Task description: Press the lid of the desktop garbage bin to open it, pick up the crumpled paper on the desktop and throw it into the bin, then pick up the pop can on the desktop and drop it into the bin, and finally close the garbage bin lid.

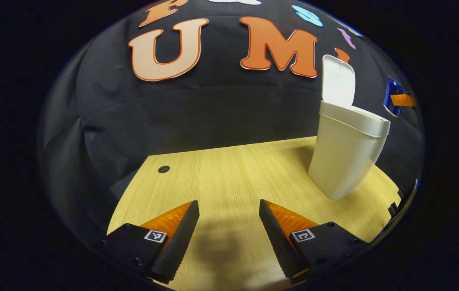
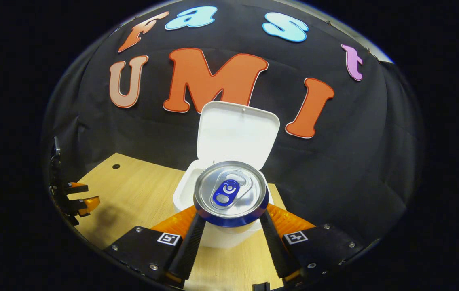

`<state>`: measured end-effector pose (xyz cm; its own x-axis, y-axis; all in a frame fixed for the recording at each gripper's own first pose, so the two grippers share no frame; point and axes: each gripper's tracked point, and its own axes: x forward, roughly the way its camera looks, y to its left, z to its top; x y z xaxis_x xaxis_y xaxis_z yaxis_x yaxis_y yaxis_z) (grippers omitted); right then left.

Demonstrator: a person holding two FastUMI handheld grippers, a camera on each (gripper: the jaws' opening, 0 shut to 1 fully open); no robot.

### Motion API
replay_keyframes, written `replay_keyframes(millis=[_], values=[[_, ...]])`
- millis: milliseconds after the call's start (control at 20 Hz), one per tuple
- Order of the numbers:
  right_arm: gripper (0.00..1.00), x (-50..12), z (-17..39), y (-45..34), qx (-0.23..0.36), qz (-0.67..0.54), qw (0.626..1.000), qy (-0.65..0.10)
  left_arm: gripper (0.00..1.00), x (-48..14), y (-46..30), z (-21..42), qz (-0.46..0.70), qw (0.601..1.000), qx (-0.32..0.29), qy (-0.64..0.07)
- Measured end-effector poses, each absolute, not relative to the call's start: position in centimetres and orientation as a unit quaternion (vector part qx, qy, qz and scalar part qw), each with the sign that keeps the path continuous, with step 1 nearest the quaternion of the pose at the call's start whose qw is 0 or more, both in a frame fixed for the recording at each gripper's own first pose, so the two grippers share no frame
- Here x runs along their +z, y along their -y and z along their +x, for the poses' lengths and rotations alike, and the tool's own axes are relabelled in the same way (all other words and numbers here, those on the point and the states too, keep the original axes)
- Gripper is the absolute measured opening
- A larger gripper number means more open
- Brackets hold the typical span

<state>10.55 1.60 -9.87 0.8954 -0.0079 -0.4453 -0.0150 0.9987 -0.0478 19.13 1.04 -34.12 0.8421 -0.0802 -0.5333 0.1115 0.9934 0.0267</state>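
Can held over the open bin, left tongs idle.

We see the right tongs clamped on the pop can, both fingers pressed to its sides, can upright with tab end facing the camera, right above the mouth of the garbage bin. Bin lid stands up, open, behind the can. In the left gripper view the left tongs are spread apart with nothing between them, low over the bench, well apart from the bin.
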Motion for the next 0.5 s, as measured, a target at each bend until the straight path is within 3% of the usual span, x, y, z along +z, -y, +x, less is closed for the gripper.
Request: replay_keyframes(millis=[450, 500], values=[[0.78, -9.0, 15.7, 0.0, -0.001, -0.02, 0.978, -0.208, 0.96, -34.2, -4.4, 16.4, 0.027, 0.959, 0.009, -0.28], [0.73, -9.3, 16.1, 0.0, 0.001, -0.019, 0.977, -0.211, 0.96, -34.2, -4.8, 16.0, 0.028, 0.959, 0.016, -0.28]])
